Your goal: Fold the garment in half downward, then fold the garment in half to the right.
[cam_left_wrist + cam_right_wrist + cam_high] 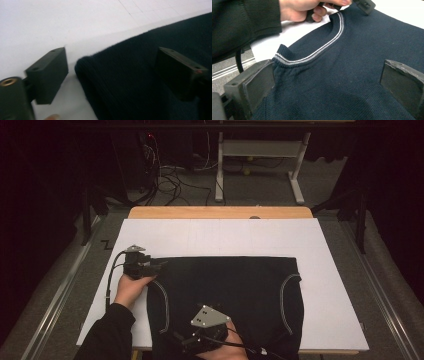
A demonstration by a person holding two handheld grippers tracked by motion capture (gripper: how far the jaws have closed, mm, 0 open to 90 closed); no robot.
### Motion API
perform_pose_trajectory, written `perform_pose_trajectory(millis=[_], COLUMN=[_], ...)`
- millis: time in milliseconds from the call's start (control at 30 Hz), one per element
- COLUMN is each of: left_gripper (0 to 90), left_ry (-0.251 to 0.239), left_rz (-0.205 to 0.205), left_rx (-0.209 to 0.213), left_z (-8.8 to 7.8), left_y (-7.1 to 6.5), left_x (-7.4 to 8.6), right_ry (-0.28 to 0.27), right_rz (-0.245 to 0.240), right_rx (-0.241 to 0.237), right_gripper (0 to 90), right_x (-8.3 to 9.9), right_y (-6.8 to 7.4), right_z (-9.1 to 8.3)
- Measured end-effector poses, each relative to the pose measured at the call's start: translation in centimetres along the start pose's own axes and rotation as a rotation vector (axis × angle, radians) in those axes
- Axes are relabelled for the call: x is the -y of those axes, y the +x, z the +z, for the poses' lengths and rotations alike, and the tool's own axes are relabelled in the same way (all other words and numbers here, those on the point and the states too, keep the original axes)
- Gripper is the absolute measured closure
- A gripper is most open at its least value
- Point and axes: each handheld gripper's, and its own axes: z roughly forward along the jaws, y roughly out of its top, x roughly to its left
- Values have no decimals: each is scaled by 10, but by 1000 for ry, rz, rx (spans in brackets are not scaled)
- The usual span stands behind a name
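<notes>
High view: left gripper fingers wide astride the sweater corner; right gripper fingers wide.

High view: dim room, dark at both edges; the white sheet-covered surface is the brightest area, evenly lit from above, with faint shadows. Left gripper view: soft focus throughout, surface beyond the tongs washed out by glare. Right gripper view: the dark navy knitted garment is sharp between the tongs, the near tongs blurred.
</notes>
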Motion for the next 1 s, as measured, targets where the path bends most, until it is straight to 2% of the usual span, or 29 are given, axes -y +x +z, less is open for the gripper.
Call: perform_pose_trajectory(millis=[67,167,300,367,467,633,800,1000], left_gripper=[140,204,283,337,484,665,700,698], left_ry=[39,42,36,38,50,53,46,43], left_rz=[8,22,20,40,86,86,74,78], left_rx=[-19,-53,-56,-59,-52,-3,16,8], left_z=[5,6,5,6,7,6,4,4], left_y=[-2,-5,-5,-8,-12,-10,-9,-11], left_x=[-1,-1,0,1,2,3,5,5], right_ry=[2,0,1,13,25,50,71,110], right_rz=[2,6,7,3,-3,-16,-23,-23], right_rx=[5,7,0,-8,-21,-37,-53,-97], right_gripper=[2,2,2,2,2,3,6,61], right_x=[1,1,1,1,1,-1,-5,-10], right_y=[0,1,7,10,15,21,28,43], right_z=[0,0,3,5,9,18,24,31])
